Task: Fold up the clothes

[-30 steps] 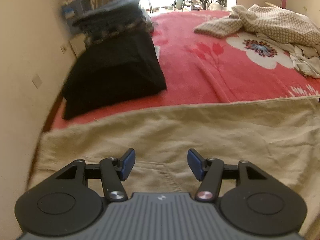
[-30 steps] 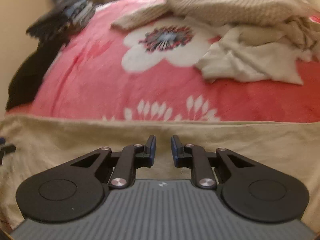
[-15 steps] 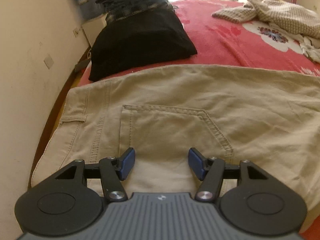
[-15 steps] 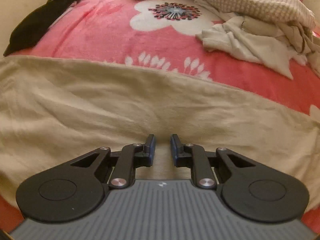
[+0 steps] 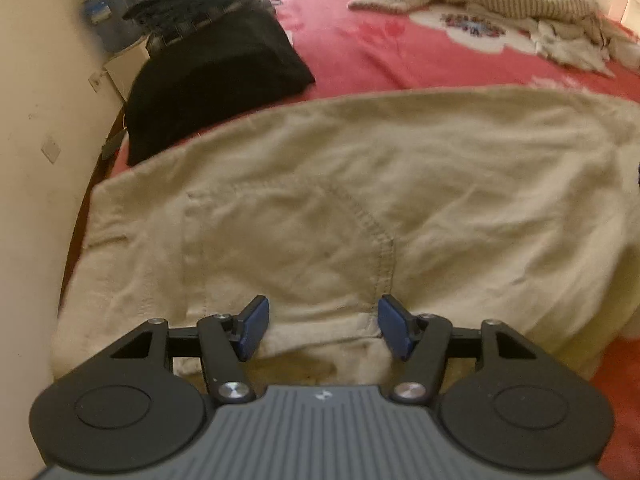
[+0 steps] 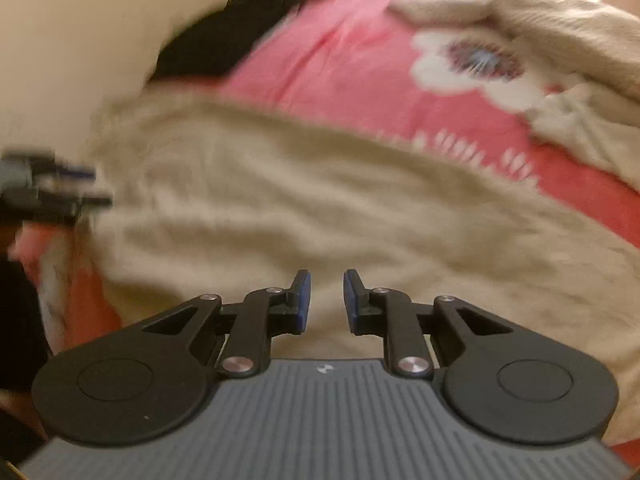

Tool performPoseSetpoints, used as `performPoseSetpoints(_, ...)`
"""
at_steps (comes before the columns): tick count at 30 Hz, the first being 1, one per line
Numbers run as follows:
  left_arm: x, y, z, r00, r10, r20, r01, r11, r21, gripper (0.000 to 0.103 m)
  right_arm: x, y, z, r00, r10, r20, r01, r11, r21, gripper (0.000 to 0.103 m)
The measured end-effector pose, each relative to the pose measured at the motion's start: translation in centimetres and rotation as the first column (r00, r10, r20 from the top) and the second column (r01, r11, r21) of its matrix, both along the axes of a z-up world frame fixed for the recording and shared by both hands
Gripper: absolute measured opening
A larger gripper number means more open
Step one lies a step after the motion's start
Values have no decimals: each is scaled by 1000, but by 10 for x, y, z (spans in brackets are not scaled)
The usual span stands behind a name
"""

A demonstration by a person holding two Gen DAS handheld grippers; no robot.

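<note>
Trousers (image 5: 360, 184) now bunched nearer than a moment ago; left gripper (image 5: 322, 330) wide, right gripper (image 6: 327, 302) narrow, both empty — fold underway.

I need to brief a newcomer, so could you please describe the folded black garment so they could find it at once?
Start at the red floral blanket covering the bed and follow its left edge, by the cream wall. There lies the folded black garment, just beyond the spread beige trousers. It alone is plain black, with dark folded clothes stacked on its far end.
</note>
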State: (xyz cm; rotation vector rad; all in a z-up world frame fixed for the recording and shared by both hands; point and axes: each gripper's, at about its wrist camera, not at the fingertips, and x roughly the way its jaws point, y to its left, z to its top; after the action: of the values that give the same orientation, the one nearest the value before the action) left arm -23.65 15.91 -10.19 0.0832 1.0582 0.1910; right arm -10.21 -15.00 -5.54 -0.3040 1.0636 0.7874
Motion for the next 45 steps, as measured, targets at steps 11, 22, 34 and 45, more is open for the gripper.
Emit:
performPoseSetpoints(11, -8, -21, 43, 991, -118, 64, 114, 992, 62, 61, -21, 12, -11, 994, -54, 97, 65, 992, -108, 17)
performPoseSetpoints(22, 8, -63, -1, 968, -247, -45, 248, 969, 6, 62, -57, 27, -40, 996, 71, 49, -59, 977, -203, 17)
performPoseSetpoints(34, 31, -91, 37, 936, -352, 11, 352, 936, -9, 62, -39, -11, 1, 974, -141, 175, 170, 973, -160, 17)
performPoseSetpoints(45, 63, -128, 18, 968, -241, 73, 247, 965, -92, 61, 5, -111, -31, 889, -445, 107, 456, 884, -107, 14)
